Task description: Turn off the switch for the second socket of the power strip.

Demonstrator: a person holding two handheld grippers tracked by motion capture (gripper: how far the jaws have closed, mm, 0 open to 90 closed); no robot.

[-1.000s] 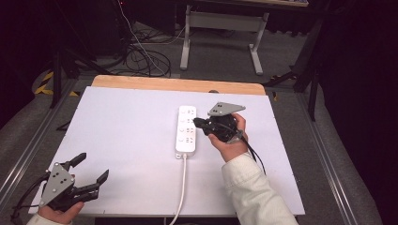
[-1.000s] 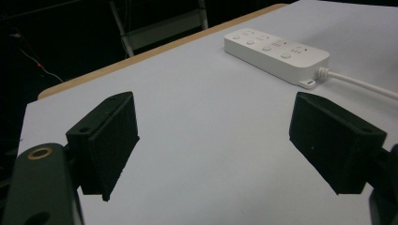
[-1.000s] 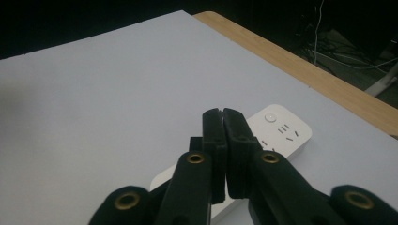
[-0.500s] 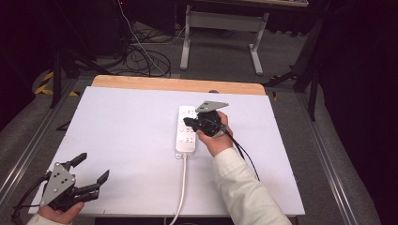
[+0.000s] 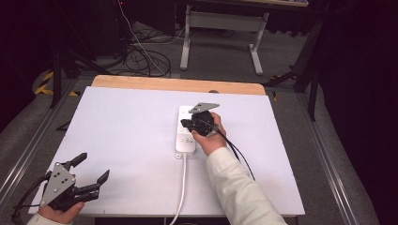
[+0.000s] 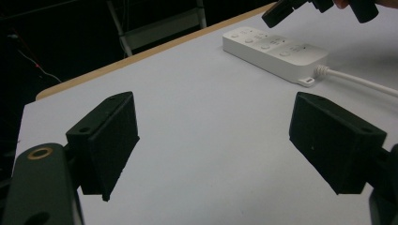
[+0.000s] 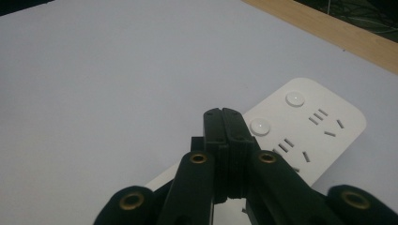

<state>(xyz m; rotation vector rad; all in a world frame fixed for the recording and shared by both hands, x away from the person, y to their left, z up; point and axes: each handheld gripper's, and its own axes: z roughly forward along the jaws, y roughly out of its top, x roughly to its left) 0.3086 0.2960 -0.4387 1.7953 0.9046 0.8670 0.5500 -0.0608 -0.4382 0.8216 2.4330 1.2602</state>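
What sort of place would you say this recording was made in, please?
Probably a lab or workshop set up for recording, not a home: a white board on a wooden table, a white power strip, loose black cables on the grey carpet, and a metal-legged workbench behind.

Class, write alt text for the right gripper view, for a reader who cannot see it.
The right gripper, jaws shut with nothing between them, points down at a white power strip by one of its round buttons. The strip lies on a white table with a wooden far edge.
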